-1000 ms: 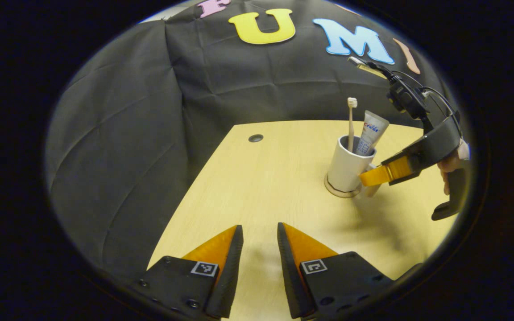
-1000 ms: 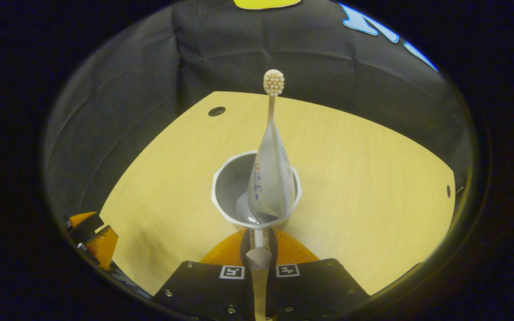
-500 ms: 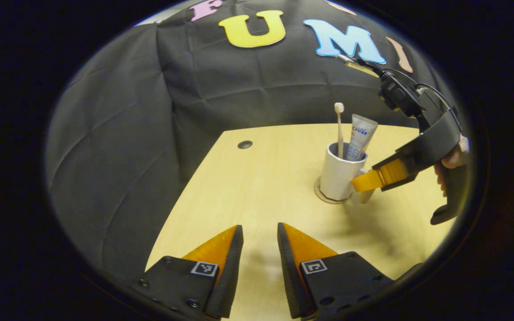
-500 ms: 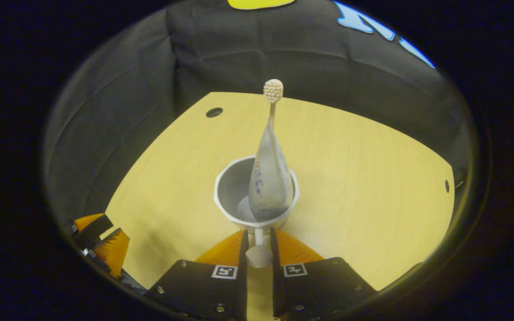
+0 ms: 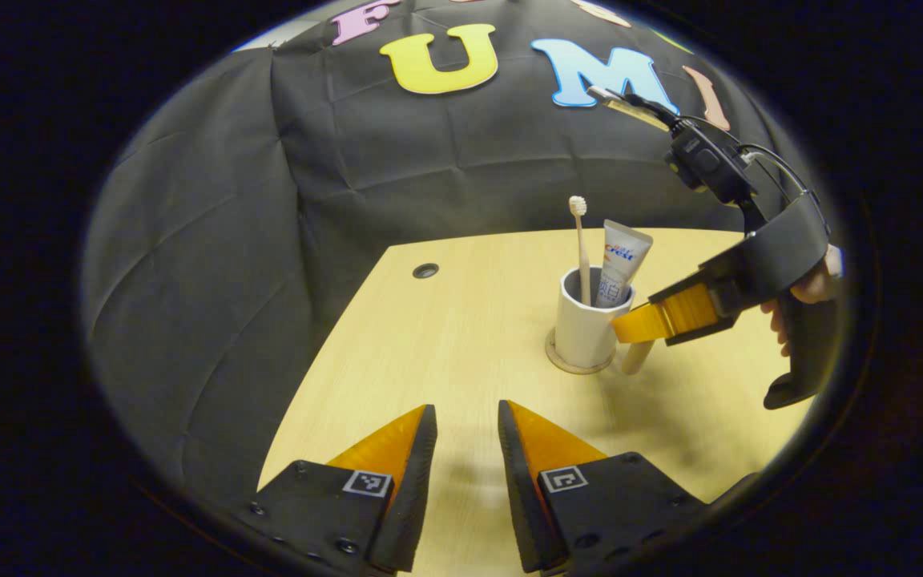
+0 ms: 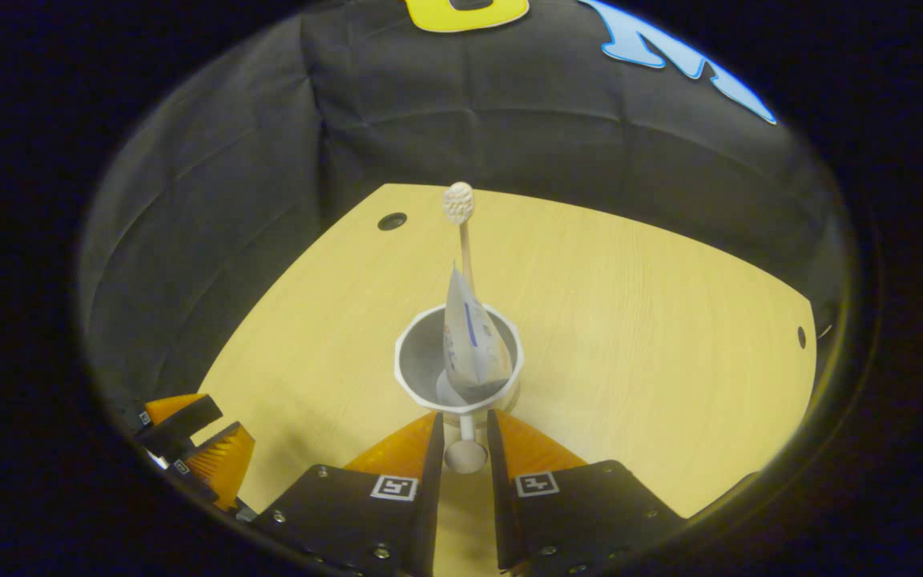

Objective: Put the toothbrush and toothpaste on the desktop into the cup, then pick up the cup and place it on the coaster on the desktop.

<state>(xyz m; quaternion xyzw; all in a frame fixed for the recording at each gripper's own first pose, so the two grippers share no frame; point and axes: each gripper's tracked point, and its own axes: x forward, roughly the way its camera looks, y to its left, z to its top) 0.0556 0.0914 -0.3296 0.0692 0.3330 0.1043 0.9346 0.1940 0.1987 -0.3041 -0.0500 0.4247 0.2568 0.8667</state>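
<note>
Right gripper view: right gripper point(image 6: 461, 437) parted, straddling cup point(image 6: 458, 375) handle.

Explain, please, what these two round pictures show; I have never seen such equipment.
A person holds a two-finger gripper in each hand, and a camera rides on each. The left gripper view looks past the left gripper, jaws open and empty, over a wooden desk. Farther off, a hand holds the right gripper beside a white cup on a round coaster. A toothbrush and toothpaste stand in the cup. The right gripper view looks down into that cup; its jaws flank the cup's handle, seemingly without pressing it.
</note>
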